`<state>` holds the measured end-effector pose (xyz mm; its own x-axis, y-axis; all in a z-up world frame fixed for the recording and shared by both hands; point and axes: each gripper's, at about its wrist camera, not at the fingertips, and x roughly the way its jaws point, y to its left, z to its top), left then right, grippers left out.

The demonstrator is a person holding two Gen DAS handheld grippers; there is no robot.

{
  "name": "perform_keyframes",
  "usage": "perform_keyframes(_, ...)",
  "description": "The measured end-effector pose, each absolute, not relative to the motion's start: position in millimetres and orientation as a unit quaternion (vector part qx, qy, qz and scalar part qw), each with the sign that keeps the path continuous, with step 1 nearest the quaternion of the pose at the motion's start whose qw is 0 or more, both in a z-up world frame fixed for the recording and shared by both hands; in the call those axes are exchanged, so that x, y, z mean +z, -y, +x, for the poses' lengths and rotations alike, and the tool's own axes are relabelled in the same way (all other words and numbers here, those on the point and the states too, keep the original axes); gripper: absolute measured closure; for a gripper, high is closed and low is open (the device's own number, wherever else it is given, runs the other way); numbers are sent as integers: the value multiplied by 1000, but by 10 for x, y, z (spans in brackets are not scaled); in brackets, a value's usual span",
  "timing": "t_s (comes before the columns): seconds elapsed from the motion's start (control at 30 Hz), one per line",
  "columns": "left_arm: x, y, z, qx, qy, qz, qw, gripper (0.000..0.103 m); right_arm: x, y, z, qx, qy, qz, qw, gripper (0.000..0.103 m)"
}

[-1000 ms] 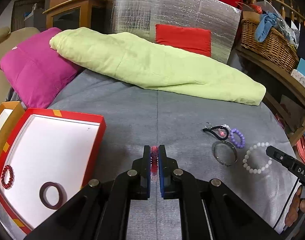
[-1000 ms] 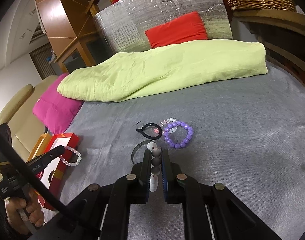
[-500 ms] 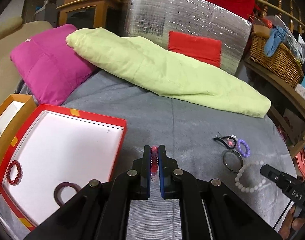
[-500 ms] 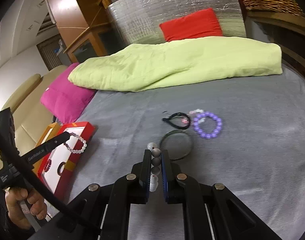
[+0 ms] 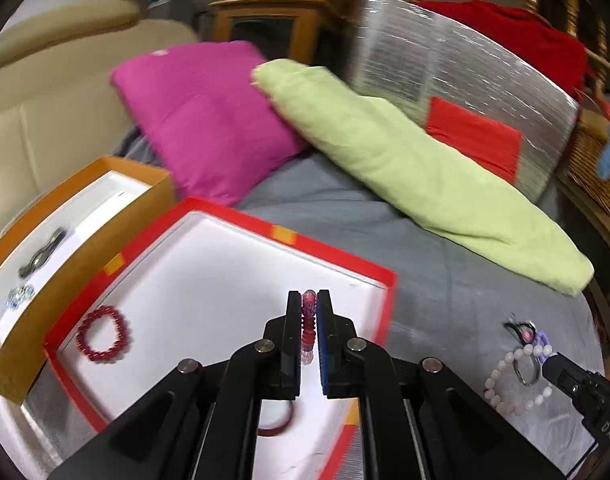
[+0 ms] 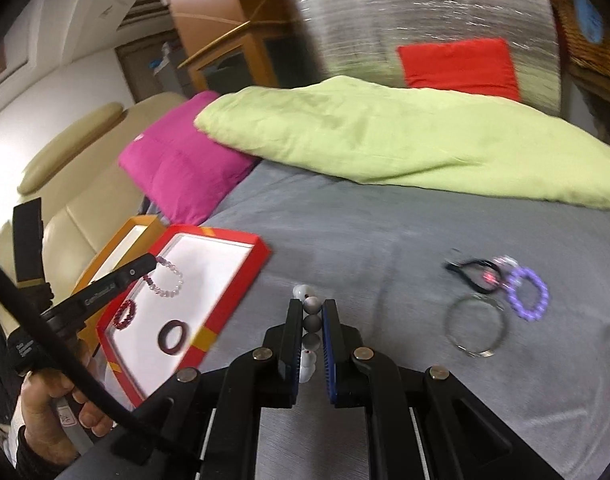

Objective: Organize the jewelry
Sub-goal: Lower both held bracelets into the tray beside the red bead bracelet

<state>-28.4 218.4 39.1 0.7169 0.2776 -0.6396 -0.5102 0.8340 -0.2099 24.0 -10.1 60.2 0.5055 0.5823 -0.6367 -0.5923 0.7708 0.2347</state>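
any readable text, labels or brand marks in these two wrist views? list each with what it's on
"DA": white letters on the right gripper body at the left wrist view's lower right edge; the rest is cut off.
White lettering along the left gripper finger in the right wrist view: blurred, unreadable.
White print on the left gripper's handle, above the hand: too small and blurred.
Nothing else readable; the red box shows only plain orange patches.

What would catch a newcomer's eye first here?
The red box with its white floor, low on the left of the grey bedcover, holding a red bead bracelet. Next, the lime blanket and magenta pillow behind, and each gripper clamping a beaded bracelet.
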Motion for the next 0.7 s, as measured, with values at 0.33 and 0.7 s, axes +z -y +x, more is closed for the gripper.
perform_keyframes(0.33, 277, -2541, -388, 267, -319, -211, 885, 96, 695, -591, 159, 364, -364, -60, 855, 93)
perform_keyframes(0.7, 183, -2846, -446, 282, -321, -243, 871, 96, 664, -1225, 109, 383, -368, -93, 842, 93)
